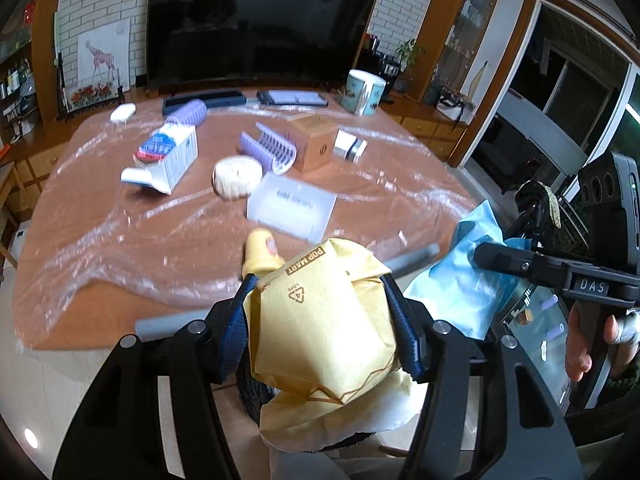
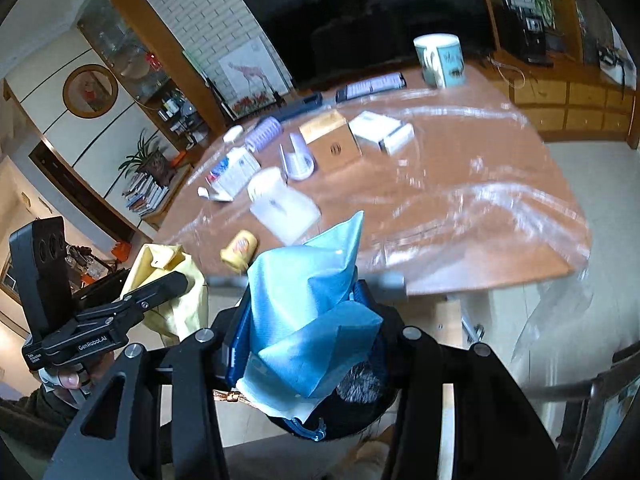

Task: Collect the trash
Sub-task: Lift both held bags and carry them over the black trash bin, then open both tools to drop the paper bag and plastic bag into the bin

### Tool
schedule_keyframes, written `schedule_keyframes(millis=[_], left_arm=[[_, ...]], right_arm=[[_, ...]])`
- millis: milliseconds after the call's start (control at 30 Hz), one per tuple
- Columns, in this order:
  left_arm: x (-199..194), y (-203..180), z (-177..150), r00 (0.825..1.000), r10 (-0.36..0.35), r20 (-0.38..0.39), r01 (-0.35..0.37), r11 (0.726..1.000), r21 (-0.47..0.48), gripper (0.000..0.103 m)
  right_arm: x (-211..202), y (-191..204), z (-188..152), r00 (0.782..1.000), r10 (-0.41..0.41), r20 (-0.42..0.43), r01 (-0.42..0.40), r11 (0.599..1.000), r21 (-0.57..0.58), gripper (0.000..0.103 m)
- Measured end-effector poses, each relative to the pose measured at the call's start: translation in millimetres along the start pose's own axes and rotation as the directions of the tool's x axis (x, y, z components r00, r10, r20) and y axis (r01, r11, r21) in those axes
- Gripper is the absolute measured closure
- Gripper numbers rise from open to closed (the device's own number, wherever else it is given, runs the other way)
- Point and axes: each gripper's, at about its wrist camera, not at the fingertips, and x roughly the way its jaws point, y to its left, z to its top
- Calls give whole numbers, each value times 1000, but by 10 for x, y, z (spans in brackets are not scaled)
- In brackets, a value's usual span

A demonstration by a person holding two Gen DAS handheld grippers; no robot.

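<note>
My left gripper (image 1: 320,292) is shut on a crumpled yellow POP MART paper bag (image 1: 320,332), its blue pads pressing both sides. The bag hangs off the near edge of the table, over a dark round container (image 1: 252,396). To its right, my right gripper (image 2: 304,300) is shut on a crumpled blue sheet (image 2: 316,264), also seen as the blue sheet (image 1: 460,288) in the left wrist view. In the right wrist view, the left gripper (image 2: 176,280) shows with the yellow bag (image 2: 168,264). A small yellow cup (image 1: 260,252) lies on the table just beyond the bag.
Clear plastic film covers the wooden table (image 1: 120,240). On it lie a toothpaste box (image 1: 168,156), purple rollers (image 1: 268,148), a white roll (image 1: 238,178), a clear sleeve (image 1: 292,208), a cardboard box (image 1: 314,142) and a tin (image 1: 364,92). A television (image 1: 260,20) stands behind.
</note>
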Motion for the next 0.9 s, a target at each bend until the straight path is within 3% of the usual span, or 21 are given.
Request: schedule_keyframes(millis=[400,900], left_arm=[[285,2,-323,995,35,-92,-35,999,2,42],[516,22,-451,988,59,-144,-60,998,0,42]], right_arm=[[403,-65,-346,992,-35,-123,32,999,-25,56],[710,-27,-324,980,-49,-191,31,995,-100,56]])
